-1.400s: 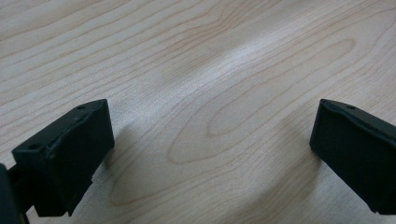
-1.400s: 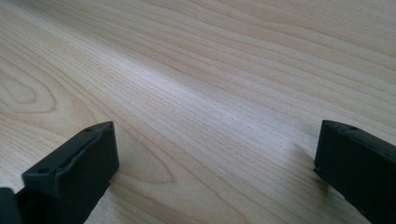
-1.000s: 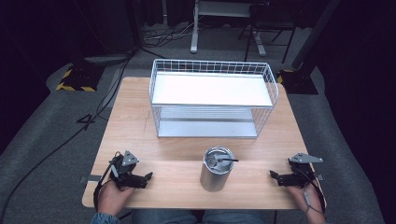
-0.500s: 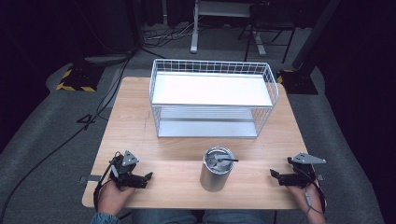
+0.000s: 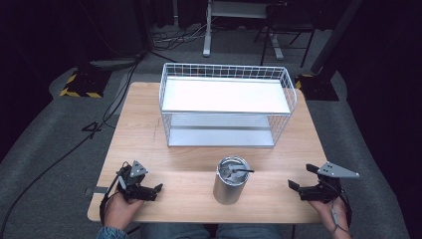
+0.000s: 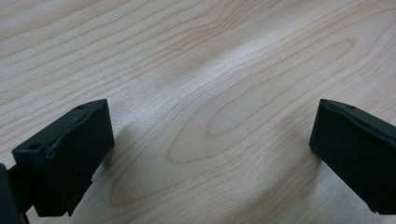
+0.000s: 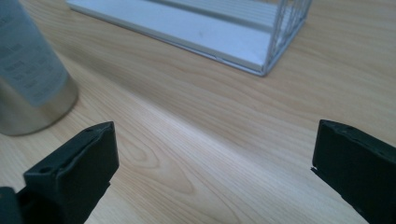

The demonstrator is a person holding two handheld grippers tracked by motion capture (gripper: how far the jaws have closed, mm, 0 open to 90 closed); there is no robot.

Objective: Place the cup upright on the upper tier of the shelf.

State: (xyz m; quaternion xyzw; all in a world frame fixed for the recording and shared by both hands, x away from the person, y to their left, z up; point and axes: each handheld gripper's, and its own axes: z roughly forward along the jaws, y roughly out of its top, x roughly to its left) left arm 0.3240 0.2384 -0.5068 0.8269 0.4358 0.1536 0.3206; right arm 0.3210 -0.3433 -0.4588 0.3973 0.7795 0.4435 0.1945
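progress: nothing begun | steel cup (image 5: 230,180) upright on table (image 5: 149,124), just in front of wire rack (image 5: 226,104) | left gripper (image 5: 149,190) left of cup, jaws apart, empty | right gripper (image 5: 301,187) right of cup, jaws apart, empty

steel tumbler (image 5: 231,180) | upright, lidded | table's near-centre, before wire rack (image 5: 226,105)

bare desk (image 5: 164,149) lies open between the left gripper (image 5: 152,191) and the steel cup (image 5: 230,180), and between the cup and the right gripper (image 5: 298,181). farther back, the wire rack (image 5: 226,104) blocks the middle.
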